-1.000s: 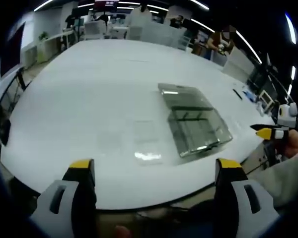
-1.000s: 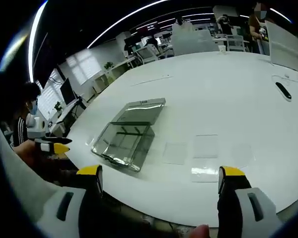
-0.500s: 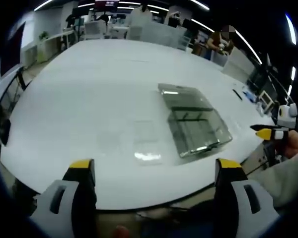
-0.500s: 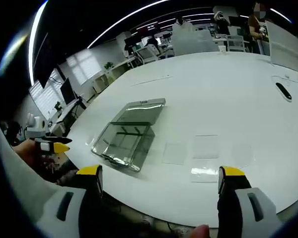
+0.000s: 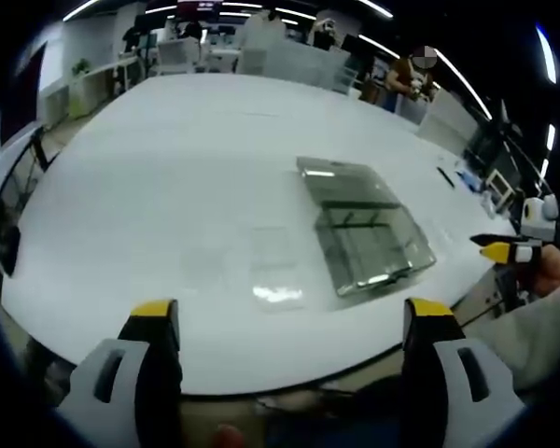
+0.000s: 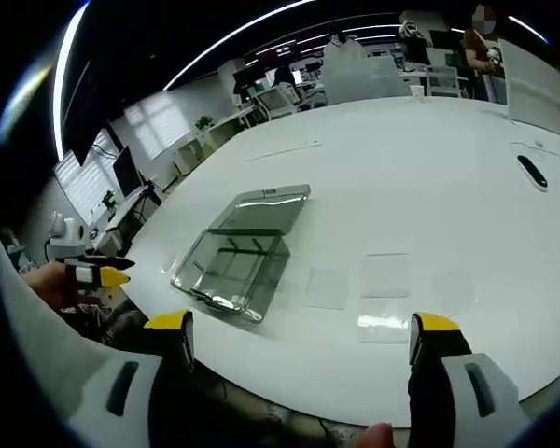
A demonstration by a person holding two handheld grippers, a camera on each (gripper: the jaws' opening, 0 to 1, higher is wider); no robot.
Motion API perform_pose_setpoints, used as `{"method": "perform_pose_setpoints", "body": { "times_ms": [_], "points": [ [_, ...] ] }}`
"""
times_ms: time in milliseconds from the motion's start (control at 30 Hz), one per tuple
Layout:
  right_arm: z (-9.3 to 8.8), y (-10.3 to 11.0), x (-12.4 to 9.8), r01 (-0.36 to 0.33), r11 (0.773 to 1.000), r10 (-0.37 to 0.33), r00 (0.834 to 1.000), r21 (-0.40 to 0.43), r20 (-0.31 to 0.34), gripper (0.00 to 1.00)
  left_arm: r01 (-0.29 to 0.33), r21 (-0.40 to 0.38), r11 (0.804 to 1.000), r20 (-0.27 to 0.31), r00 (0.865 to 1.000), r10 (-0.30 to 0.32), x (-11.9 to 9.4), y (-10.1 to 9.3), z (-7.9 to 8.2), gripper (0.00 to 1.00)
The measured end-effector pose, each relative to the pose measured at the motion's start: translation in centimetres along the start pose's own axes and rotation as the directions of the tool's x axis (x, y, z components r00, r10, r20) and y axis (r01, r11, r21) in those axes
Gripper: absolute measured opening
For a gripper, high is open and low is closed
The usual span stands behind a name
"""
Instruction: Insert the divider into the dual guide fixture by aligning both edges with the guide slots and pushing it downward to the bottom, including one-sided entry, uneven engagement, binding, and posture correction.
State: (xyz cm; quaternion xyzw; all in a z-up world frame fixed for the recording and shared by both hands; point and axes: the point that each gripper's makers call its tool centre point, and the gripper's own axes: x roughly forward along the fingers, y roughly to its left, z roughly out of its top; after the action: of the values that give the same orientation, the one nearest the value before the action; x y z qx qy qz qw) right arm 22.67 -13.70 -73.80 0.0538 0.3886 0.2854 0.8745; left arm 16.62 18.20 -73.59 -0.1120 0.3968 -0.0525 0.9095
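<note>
While both grippers, left (image 5: 285,322) and right (image 6: 299,331), hover spread and empty off the worktop (image 5: 168,159) edge, the clear fixture (image 5: 364,229) lies at one o'clock, so I'd grasp a flat divider (image 5: 278,273) squarely first.

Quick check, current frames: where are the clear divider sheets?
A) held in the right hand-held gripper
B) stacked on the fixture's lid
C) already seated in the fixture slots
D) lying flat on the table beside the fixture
D: the clear divider sheets lie flat on the white table next to the transparent fixture; both the left hand-held gripper and the right hand-held gripper are open and empty.
</note>
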Motion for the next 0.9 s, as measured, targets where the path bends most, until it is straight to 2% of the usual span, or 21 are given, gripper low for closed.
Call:
{"method": "perform_pose_setpoints", "body": {
  "times_ms": [900],
  "points": [
    [0.14, -0.15, 0.12, 0.002, 1.0, -0.002, 1.0, -0.006, 0.0, 0.95, 0.008, -0.009, 1.0, -0.004, 1.0, -0.008, 0.34, -0.18, -0.18, 0.96]
  ]
}}
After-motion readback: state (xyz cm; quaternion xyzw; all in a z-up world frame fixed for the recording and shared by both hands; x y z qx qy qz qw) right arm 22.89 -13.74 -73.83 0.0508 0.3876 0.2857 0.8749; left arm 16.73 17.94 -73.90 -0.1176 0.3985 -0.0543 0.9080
